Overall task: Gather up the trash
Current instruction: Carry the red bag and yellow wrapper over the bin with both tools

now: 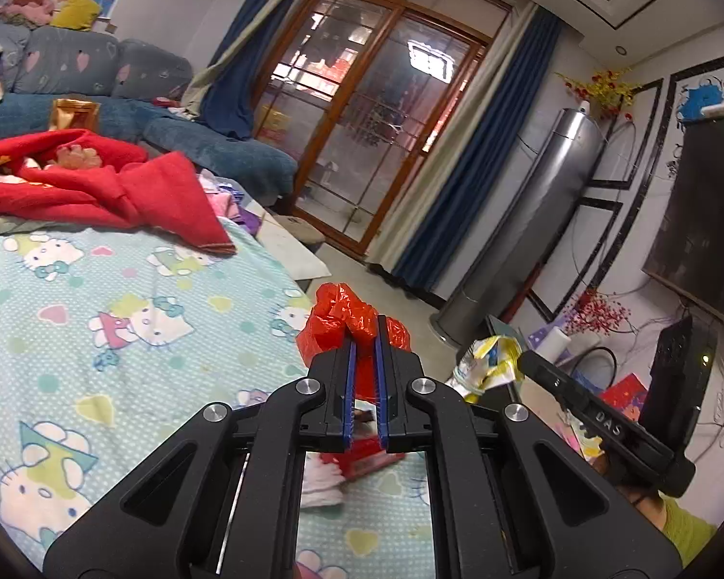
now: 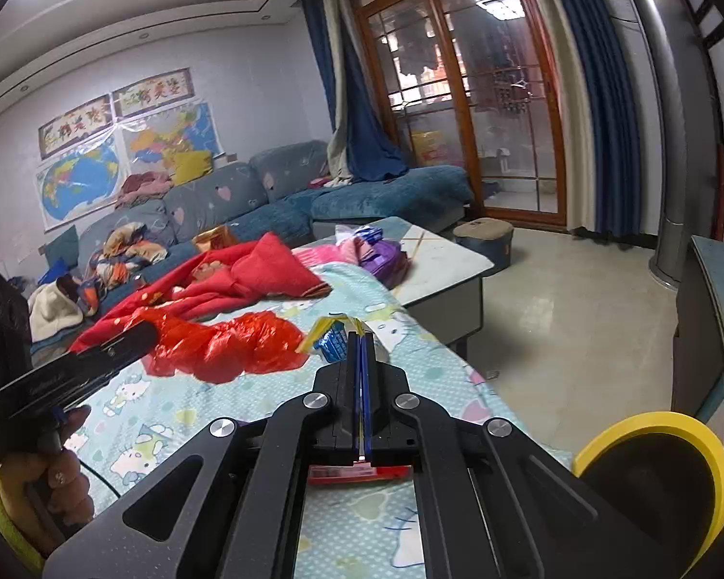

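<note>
Currently both grippers are loaded and held above the bed. Left gripper [image 1: 367, 333]: jaws clamped on a crumpled red plastic bag [image 1: 345, 321]; the bag bunches out past the blue pads [image 1: 351, 376] at the tips, and in the right wrist view the same bag [image 2: 227, 345] hangs off the left gripper's finger above the sheet. Right gripper [image 2: 360, 342]: jaws pressed together on a crumpled yellow-and-blue wrapper [image 2: 330, 337], which sticks out left of the tips; in the left wrist view that wrapper [image 1: 487, 362] shows as a yellow-white wad at the end of the right gripper's finger, just right of the red bag. A hand [image 2: 43, 477] grips the left gripper's handle at the lower left of the right wrist view. Below both grippers is a cartoon-cat print bedsheet [image 1: 120, 337], light blue. A small red packet [image 2: 359, 473] lies on the sheet under the right gripper; hard to tell what it is. A red blanket [image 1: 96, 183] is piled at the far end of the bed, and pink and purple folded cloths [image 2: 376, 251] sit on a low table [image 2: 453, 260] beyond it. A yellow-rimmed bin [image 2: 661, 473] with a dark interior sits at the lower right of the right wrist view, beside the bed's edge. Blue sofa [image 2: 275, 202] and a wood-framed glass door [image 2: 463, 96] behind.
</note>
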`<action>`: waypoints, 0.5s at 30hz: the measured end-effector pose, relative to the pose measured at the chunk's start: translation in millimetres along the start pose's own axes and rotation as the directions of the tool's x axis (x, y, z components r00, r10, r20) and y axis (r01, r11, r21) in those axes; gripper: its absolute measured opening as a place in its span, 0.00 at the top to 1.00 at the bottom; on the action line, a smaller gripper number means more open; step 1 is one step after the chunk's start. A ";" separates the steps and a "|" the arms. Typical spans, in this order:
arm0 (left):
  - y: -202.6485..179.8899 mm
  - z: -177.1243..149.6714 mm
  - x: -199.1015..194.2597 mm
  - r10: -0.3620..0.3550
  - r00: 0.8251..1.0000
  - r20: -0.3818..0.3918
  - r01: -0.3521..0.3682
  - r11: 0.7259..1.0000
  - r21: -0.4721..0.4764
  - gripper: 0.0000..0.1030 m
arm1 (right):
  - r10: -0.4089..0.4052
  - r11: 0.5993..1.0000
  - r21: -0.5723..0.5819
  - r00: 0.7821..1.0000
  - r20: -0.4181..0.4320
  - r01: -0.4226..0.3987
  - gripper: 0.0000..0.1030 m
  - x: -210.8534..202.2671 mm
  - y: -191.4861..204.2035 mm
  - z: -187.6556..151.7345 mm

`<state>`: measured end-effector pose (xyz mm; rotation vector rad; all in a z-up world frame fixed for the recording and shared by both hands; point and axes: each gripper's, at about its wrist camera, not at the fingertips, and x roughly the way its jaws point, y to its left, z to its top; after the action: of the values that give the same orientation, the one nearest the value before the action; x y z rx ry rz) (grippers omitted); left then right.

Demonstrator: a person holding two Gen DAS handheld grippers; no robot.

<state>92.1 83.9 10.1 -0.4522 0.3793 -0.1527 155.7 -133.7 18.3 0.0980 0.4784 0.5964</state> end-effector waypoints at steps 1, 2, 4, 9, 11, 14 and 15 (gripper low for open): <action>-4.1 -1.3 1.3 -0.008 1.000 -0.005 0.008 1.000 0.008 0.97 | -0.006 1.000 0.002 1.000 0.003 0.006 0.99 -1.1 -2.2 0.4; -6.6 -2.3 2.0 -0.013 1.000 -0.007 0.013 1.000 0.011 0.97 | -0.015 1.000 0.005 1.000 0.008 0.015 0.99 -3.5 -5.4 0.7; -14.7 -5.1 3.6 -0.030 0.999 -0.013 0.030 0.999 0.020 0.97 | -0.028 1.000 0.013 1.000 0.013 0.028 0.99 -6.4 -12.8 1.9; -32.4 -11.9 9.1 -0.065 0.997 -0.032 0.067 0.997 0.048 0.97 | -0.078 0.996 0.047 0.997 0.025 0.076 0.99 -17.8 -34.5 1.5; -40.3 -15.9 12.7 -0.080 0.996 -0.044 0.082 0.995 0.061 0.97 | -0.093 0.994 0.062 0.995 0.025 0.092 0.99 -21.4 -42.3 0.5; -50.4 -22.0 18.9 -0.099 0.993 -0.067 0.104 0.991 0.079 0.97 | -0.118 0.990 0.084 0.993 0.026 0.115 0.99 -27.0 -55.5 -1.9; -54.7 -24.4 21.2 -0.106 0.991 -0.075 0.113 0.990 0.088 0.97 | -0.125 0.989 0.089 0.992 0.027 0.122 0.99 -29.2 -59.5 -3.1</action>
<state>98.7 20.7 7.7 -0.3778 0.4152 -0.2923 163.9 -199.4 14.0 0.1598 0.4756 0.4521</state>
